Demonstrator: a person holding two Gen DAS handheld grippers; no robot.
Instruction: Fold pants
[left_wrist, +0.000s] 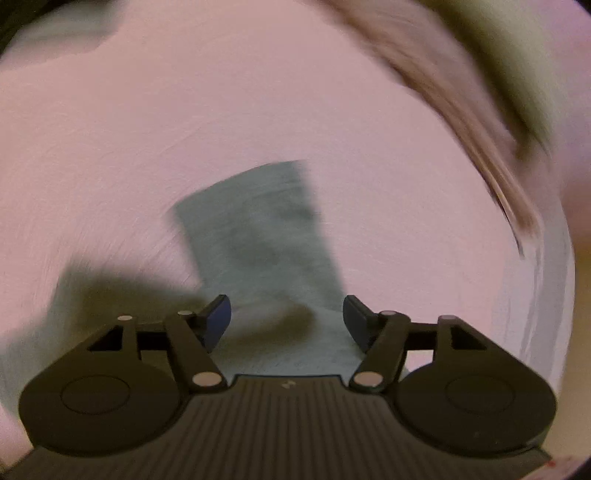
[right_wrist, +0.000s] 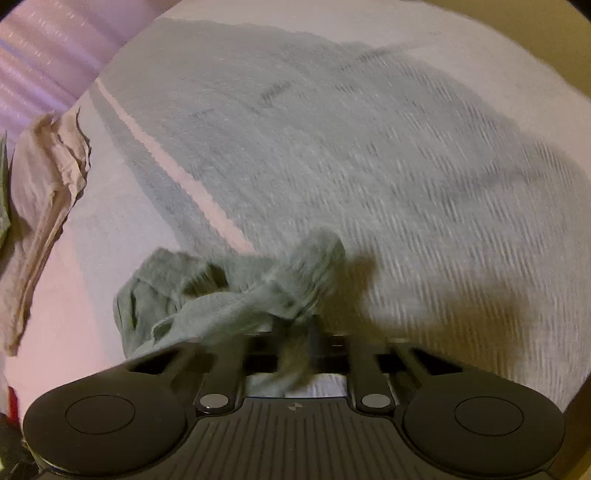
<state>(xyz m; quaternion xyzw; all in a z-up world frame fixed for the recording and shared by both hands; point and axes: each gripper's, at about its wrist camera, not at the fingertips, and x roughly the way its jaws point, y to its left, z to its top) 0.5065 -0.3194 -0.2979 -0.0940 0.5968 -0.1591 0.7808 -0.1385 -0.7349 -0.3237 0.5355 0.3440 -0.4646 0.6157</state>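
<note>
Pink bedsheet (left_wrist: 147, 147), left gripper (left_wrist: 287, 317) spread above grey pants (left_wrist: 258, 236), right gripper (right_wrist: 295, 332) pinching them

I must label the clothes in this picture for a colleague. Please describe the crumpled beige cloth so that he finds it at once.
Start from the pale pink surface that fills the right wrist view, where the big grey-green pants lie spread out. Go to its far left edge: the beige cloth lies there, apart from the pants. It is tan and wrinkled, and lies free, while the right gripper pinches the pants.

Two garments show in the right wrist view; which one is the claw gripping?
The grey-green pants, bunched in the right claw. The beige garment lies untouched at the left edge.
</note>
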